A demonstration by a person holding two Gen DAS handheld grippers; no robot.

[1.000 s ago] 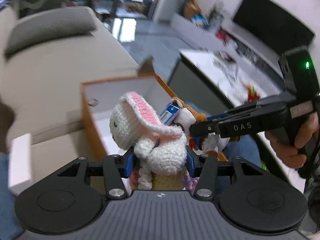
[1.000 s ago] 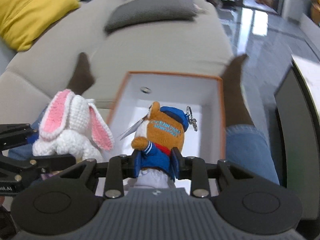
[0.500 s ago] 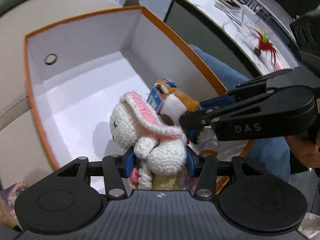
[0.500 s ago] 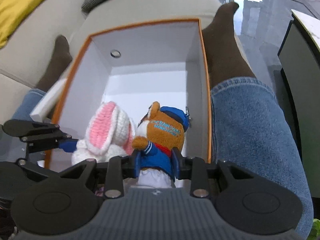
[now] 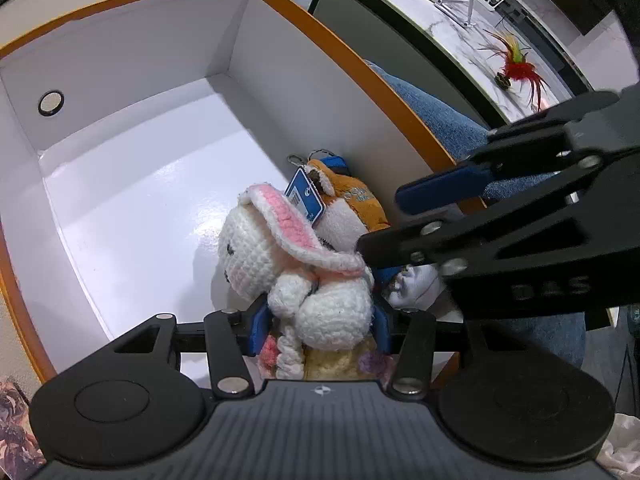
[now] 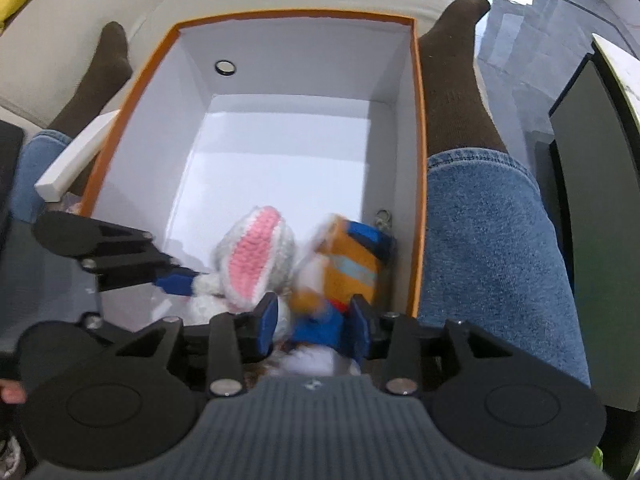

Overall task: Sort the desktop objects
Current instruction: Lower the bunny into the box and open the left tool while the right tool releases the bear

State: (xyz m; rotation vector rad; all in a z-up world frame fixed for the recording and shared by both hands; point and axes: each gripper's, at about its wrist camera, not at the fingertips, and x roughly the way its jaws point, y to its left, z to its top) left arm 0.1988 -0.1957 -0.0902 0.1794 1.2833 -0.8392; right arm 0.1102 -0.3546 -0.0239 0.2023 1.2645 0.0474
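Box [image 6: 416, 128] floor bare beyond both toys.

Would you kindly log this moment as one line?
left gripper: shut on crochet rabbit | right gripper: open, orange plush released | both over orange box

Orange plush [image 6: 344, 264] motion-blurred, feet hidden.

I count 2 soft toys: 1 crochet bunny [image 5: 280, 256], white w/ pink ears, and 1 orange plush [image 5: 352, 208] in blue cap. 1 blue tag [image 5: 305, 201] on the plush, 1 metal clip [image 6: 383, 216]. 1 orange box [image 6: 417, 128], white inside, 1 round stud [image 6: 225, 67] on far wall. 2 grippers: left gripper [image 5: 318, 322], right gripper [image 6: 314, 330]. 1 feather toy [image 5: 516, 69] on counter.
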